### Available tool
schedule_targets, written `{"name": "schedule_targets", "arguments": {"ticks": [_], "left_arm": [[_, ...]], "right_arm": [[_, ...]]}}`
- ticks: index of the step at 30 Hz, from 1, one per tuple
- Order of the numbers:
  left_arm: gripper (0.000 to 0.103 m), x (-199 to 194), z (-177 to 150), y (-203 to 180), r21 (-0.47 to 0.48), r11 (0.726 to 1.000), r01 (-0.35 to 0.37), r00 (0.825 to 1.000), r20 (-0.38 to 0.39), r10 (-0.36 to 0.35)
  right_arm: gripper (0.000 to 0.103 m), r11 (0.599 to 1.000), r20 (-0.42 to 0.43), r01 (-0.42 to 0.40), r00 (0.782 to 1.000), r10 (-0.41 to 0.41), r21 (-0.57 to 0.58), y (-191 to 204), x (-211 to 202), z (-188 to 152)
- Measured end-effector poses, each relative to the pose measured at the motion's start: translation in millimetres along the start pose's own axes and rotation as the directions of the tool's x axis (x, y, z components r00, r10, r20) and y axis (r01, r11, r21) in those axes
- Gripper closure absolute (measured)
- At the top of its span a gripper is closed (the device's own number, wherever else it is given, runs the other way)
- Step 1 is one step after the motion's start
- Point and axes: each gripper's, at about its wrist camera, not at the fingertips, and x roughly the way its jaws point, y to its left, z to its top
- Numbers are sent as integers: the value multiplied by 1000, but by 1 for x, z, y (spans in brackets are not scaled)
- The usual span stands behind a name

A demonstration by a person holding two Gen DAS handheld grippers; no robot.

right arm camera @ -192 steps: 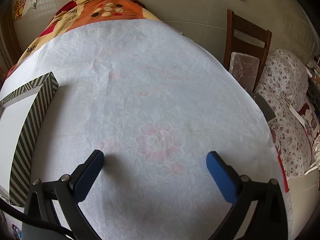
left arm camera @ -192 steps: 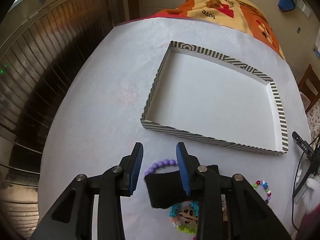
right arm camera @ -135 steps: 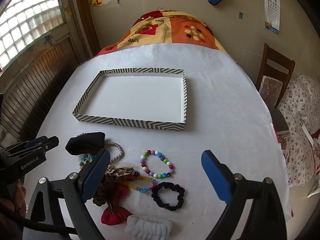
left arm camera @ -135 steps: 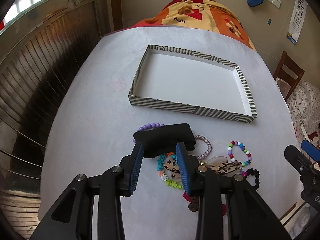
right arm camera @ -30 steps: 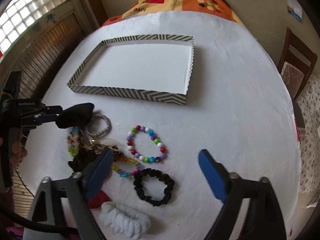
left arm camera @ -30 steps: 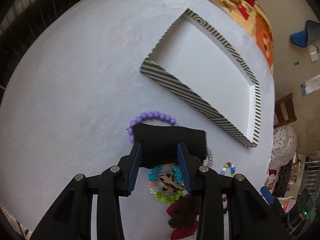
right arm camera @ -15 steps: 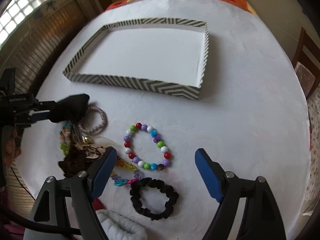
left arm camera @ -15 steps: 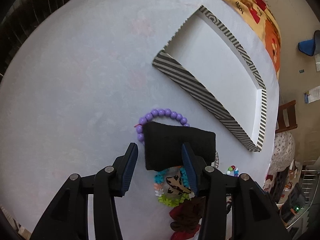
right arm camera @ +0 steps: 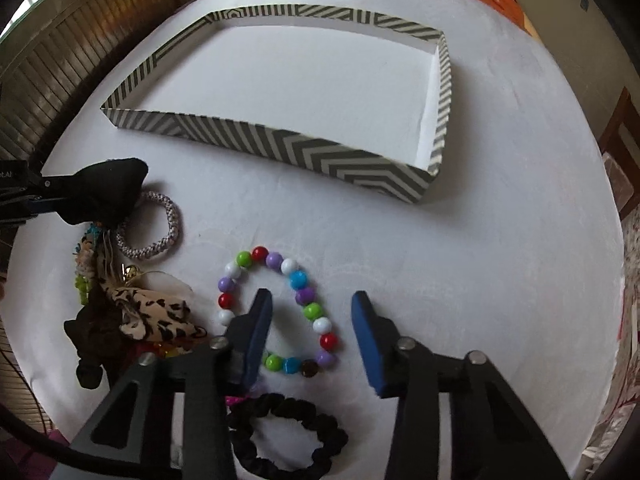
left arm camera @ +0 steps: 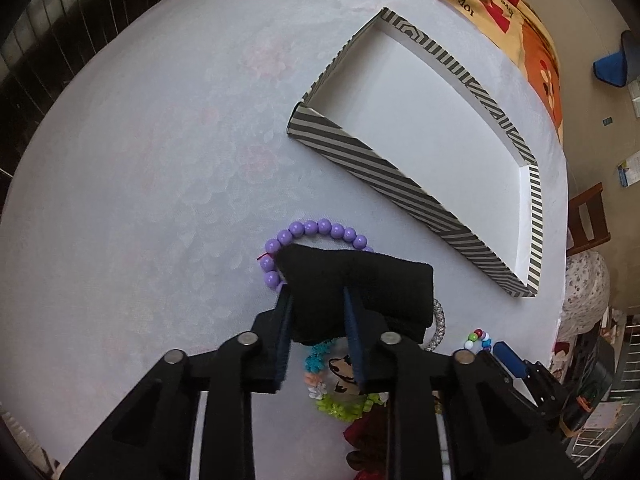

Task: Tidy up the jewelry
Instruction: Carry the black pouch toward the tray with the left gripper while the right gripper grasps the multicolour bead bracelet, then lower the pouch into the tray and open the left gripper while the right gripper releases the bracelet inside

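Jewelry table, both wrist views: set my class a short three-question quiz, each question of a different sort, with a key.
1. True or false: the striped tray already holds a bracelet.
2. Which item do the left gripper pads press on? A) purple bead bracelet B) black cloth pouch C) black scrunchie
3. Fill in: one side of the multicoloured bead bracelet lies between the jaws of the ___ gripper.

Key: 1 false, the tray is empty; 2 B; 3 right, its jaws have just been closing and no pad touches the beads.
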Motion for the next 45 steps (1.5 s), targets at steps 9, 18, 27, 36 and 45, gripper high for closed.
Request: {"name": "schedule_targets", "arguments": {"ticks": [9, 18, 27, 36, 45], "left_arm": [[97, -10, -4, -5, 38, 999, -7, 1000, 30, 6], [98, -29, -6, -14, 75, 997, 16, 997, 68, -21], [98, -61, -4, -23, 112, 992, 55, 989, 132, -69], [98, -86, 18, -40, 141, 987, 75, 974, 202, -103], [98, -74, 66, -64, 147, 989, 33, 968, 243, -69]], "right_arm": [[91, 1000, 28, 12, 1000, -11, -10, 1, -5, -4], [93, 1000, 61, -27, 998, 26, 8, -3, -24, -9], [93, 998, 151, -64, 987, 63, 0, 1, -73, -5], [93, 997, 238, -79, 969, 72, 19, -6, -107, 20], [93, 993, 259, -101, 963, 80, 67, -28, -100, 70]]}}
